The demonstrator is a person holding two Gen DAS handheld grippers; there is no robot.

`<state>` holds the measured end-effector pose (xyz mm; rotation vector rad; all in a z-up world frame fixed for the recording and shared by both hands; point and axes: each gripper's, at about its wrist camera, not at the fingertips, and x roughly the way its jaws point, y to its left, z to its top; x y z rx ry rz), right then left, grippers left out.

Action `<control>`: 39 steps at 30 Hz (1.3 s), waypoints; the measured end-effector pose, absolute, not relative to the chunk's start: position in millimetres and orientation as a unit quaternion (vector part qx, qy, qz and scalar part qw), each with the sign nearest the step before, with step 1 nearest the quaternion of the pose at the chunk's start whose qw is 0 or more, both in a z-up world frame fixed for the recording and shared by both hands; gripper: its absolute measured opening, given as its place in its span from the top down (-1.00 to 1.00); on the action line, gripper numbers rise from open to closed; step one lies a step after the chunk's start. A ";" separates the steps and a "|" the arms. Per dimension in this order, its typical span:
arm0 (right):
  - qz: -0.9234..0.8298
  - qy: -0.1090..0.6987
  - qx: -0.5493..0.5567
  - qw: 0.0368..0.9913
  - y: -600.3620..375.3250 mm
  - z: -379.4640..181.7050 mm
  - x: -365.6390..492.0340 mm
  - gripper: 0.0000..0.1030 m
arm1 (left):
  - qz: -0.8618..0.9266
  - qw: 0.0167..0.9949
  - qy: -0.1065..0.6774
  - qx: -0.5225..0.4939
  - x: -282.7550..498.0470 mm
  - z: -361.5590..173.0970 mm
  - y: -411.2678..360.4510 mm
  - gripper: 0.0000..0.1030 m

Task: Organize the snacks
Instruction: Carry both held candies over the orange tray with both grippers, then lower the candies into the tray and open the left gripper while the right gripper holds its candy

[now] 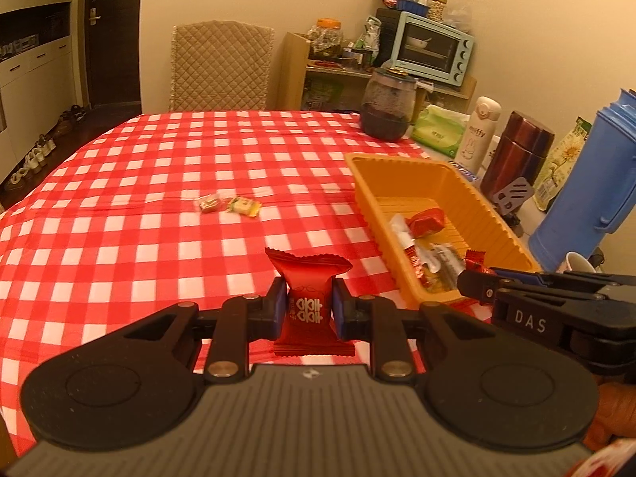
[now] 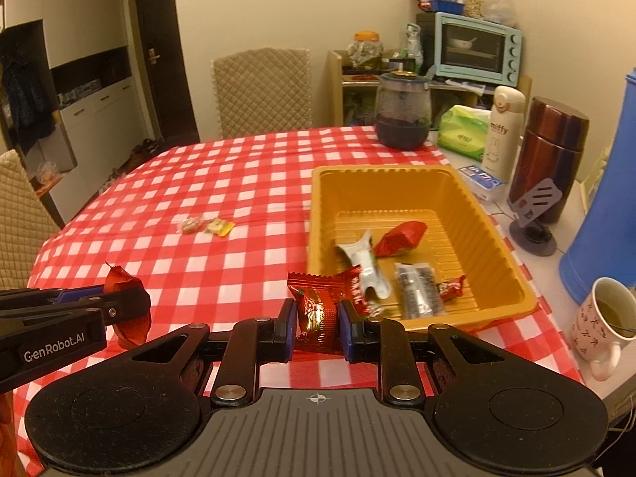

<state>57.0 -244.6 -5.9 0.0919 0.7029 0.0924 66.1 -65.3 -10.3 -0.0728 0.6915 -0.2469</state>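
Currently, carry-to-tray step, both hands loaded.

Left gripper [image 1: 307, 310]: closed on a red snack packet [image 1: 306, 298], blue pads pinching its middle, packet upright and clear of the checked tablecloth [image 1: 119, 238]. Seen from the right wrist view, the same packet shows beside that gripper's black fingers.

Right gripper [image 2: 317, 320]: closed on a second red foil packet [image 2: 316, 312], crimped end up, held near the front rim of the orange tray [image 2: 318, 214].

Orange tray: on the table to the right, already holding several wrapped snacks, among them a red foil piece [image 2: 399, 238], a white-and-green wrapper [image 2: 365, 262] and a dark packet [image 2: 417, 290].

Outstanding: two small wrapped candies [image 1: 228, 204] lying loose mid-table, touching or nearly so, well apart from the tray.

Next move, by judgement: bring each packet over the tray's interior, past the near wall, before the jaws part; the right gripper is closer and would likely go first, leaving room for the left to follow. The loose candies remain for a later pick.
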 end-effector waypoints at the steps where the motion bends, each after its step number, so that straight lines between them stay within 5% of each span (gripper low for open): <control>1: 0.043 0.344 0.046 0.937 -247.8 -6.1 57.8 0.56 | -0.123 0.933 0.337 -0.037 67.5 -9.1 -68.5 0.59; 39: -0.004 0.340 0.066 0.938 -346.7 1.6 120.8 0.56 | -0.197 0.920 0.337 -0.028 142.6 0.9 -180.7 0.59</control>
